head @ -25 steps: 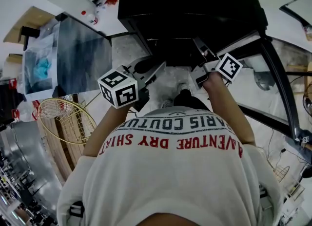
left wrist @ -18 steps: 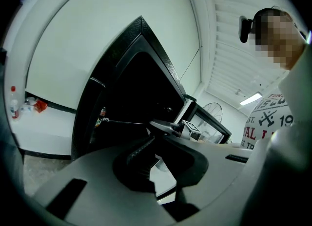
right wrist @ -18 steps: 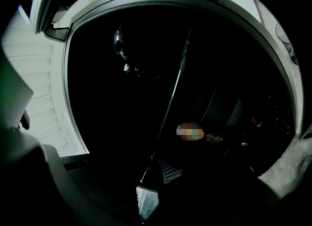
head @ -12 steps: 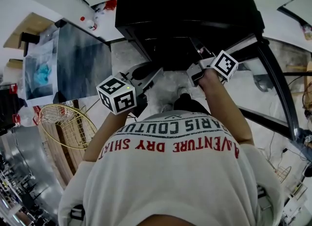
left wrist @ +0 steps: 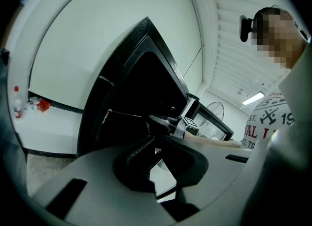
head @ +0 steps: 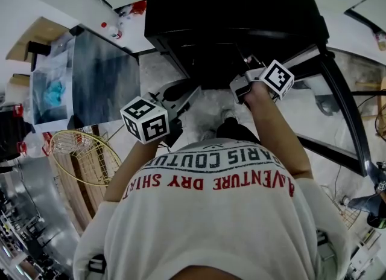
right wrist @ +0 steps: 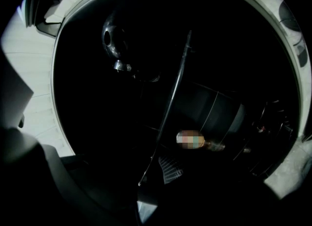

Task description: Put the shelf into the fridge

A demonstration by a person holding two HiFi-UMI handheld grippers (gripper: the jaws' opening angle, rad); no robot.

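Person standing at the black fridge (head: 235, 7), whose glass door (head: 345, 116) is swung open to the person's right.

Right gripper (head: 241, 85): reaches past the front edge into the dark interior of the fridge. Seen in its own view, the right gripper (right wrist: 151, 171) has its jaws closed on the shelf (right wrist: 175, 88). The shelf shows only as a thin dark edge that rises from between the jaws and slants up into the cabinet, already inside the fridge. The rest of the shelf is lost in shadow, and the head view does not show it.

Left gripper (head: 181, 95): held outside the fridge, just before its opening and near the right gripper. In the left gripper view its jaws (left wrist: 155, 144) meet at the tips with nothing between them, well clear of the shelf.
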